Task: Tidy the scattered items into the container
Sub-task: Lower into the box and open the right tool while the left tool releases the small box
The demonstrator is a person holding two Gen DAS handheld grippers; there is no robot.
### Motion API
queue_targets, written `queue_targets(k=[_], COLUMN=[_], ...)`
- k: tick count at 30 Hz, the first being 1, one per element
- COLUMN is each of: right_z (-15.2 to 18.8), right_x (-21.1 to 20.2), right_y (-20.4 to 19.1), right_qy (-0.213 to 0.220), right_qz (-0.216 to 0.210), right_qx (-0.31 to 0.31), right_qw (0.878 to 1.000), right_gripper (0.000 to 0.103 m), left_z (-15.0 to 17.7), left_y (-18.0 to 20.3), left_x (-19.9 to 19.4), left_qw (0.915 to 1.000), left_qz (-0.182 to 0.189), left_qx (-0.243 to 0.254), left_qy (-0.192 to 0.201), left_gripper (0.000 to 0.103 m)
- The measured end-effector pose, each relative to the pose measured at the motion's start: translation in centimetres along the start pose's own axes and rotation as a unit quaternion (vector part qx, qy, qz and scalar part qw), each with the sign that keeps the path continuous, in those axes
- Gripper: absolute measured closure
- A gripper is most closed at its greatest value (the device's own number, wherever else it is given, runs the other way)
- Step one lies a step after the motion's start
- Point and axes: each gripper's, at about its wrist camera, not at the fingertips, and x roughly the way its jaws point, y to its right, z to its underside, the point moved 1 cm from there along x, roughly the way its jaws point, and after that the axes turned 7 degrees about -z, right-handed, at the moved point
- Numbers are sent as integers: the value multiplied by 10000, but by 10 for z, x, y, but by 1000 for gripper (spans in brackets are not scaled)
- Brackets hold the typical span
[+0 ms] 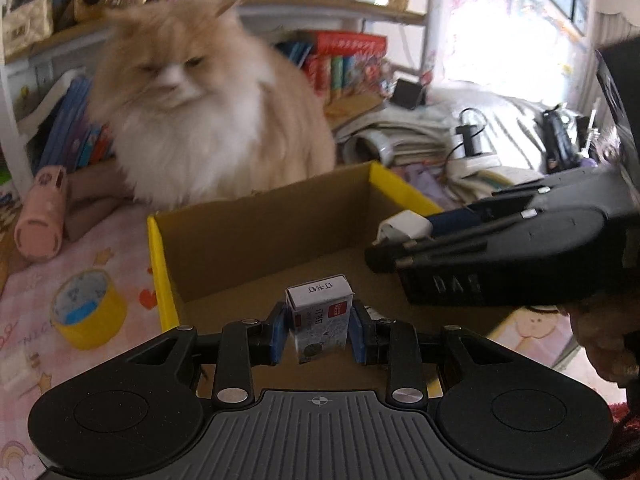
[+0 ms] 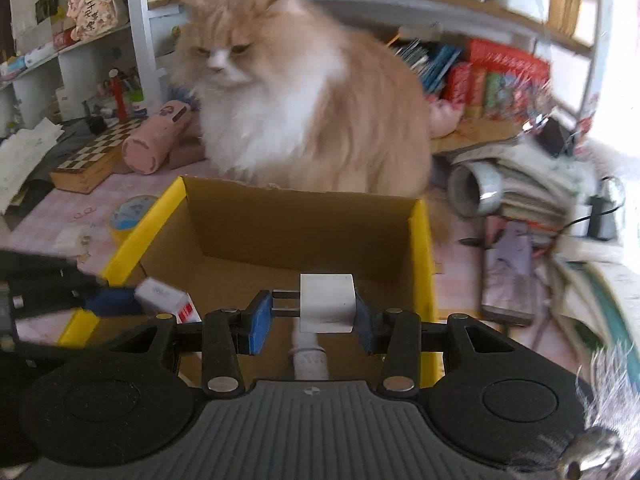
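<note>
An open cardboard box (image 1: pixel 256 232) with yellow outer sides (image 2: pixel 422 248) stands on the pink tablecloth, its inside bare. My left gripper (image 1: pixel 320 330) is shut on a small white staple box (image 1: pixel 320 320) with a red label, held over the box's near edge. In the right wrist view that staple box (image 2: pixel 168 296) shows at the lower left in the left gripper (image 2: pixel 96 300). My right gripper (image 2: pixel 310 312) is shut on a white charger plug (image 2: pixel 327 302) with two prongs, its white cable (image 2: pixel 310 360) hanging toward me, over the box. In the left wrist view the right gripper (image 1: pixel 384 248) comes in from the right with the plug (image 1: pixel 402 226).
A fluffy orange and white cat (image 1: pixel 208 112) sits right behind the box. A yellow tape roll (image 1: pixel 86 308) lies left of the box, a pink pencil case (image 1: pixel 42 212) farther left. A chessboard (image 2: pixel 96 156), stacked papers (image 2: pixel 520 184), a phone (image 2: pixel 508 272) and full bookshelves surround.
</note>
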Motion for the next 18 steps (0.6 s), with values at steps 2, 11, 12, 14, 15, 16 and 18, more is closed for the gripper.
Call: queue_targets(k=[2, 11, 12, 14, 15, 16, 18], right_z=[-8, -35, -36, -37, -37, -38, -37], right_x=[12, 68, 73, 82, 87, 91, 98], right_y=[2, 0, 0, -1, -1, 0, 2], right_qy=[-93, -817, -874, -993, -1056, -1114, -1224], right_qz=[-99, -693, -738, -801, -825, -843, -885], right_qx=[-25, -50, -51, -39, -18, 9, 76], right_qw=[9999, 9942, 9934, 9918, 9910, 9902, 9885], right_gripper=[62, 62, 62, 62, 62, 62, 62], left_z=[0, 1, 1, 2, 2, 3, 5], left_y=[-1, -1, -1, -1, -2, -2, -2], left_x=[8, 34, 36, 39, 41, 42, 44], left_qw=[9999, 9981, 9978, 9974, 9972, 9969, 9965], left_qz=[-67, -154, -155, -152, -153, -156, -160], left_qx=[-8, 71, 75, 74, 69, 66, 56], left_qy=[-119, -596, -633, -700, -735, -769, -824], left_gripper=[73, 73, 73, 73, 73, 73, 73])
